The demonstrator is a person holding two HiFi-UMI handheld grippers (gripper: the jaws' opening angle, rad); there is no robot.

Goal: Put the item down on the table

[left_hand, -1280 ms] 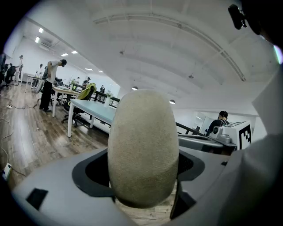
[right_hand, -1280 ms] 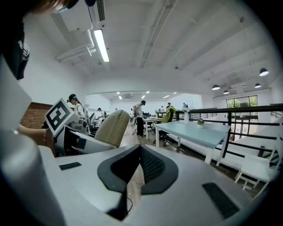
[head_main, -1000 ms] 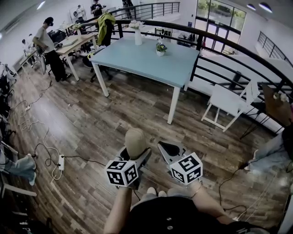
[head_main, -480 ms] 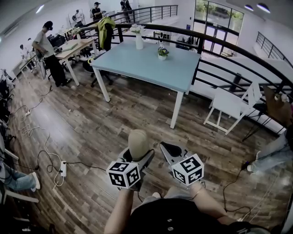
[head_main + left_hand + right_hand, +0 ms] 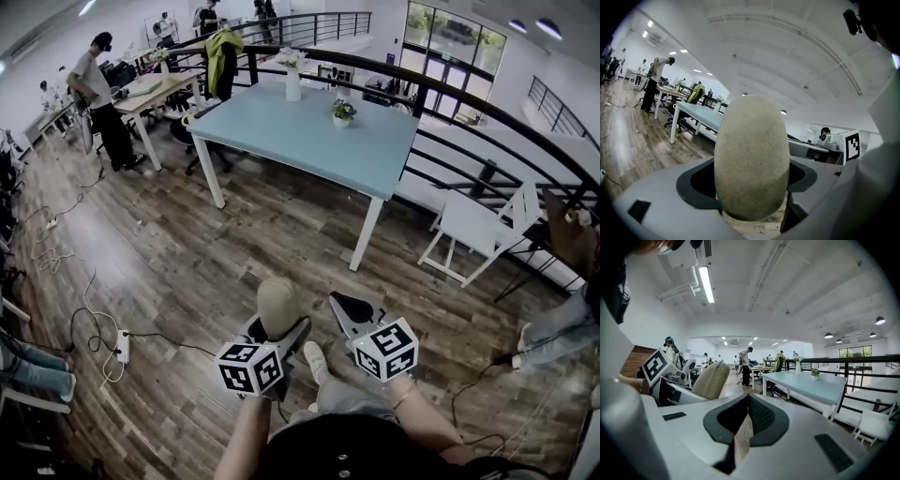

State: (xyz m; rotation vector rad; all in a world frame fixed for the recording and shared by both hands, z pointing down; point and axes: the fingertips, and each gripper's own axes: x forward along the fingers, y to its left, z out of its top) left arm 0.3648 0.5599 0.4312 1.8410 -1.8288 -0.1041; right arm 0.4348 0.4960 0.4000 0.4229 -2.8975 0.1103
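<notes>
A beige, egg-shaped item stands upright between the jaws of my left gripper, which is shut on it low in the head view, above the wooden floor. In the left gripper view the item fills the centre and hides most of the gap. My right gripper is just right of it, shut and holding nothing; in the right gripper view its jaws meet with only a thin slit. The light blue table stands some way ahead, and also appears in the right gripper view.
A white vase and a small potted plant stand on the table. A black railing runs behind it, with a white chair at right. Cables and a power strip lie on the floor at left. A person stands by a wooden desk.
Both grippers keep their pose, the left still holding the item. The view has shifted a little relative to the table, and a shoe now shows below the grippers.
</notes>
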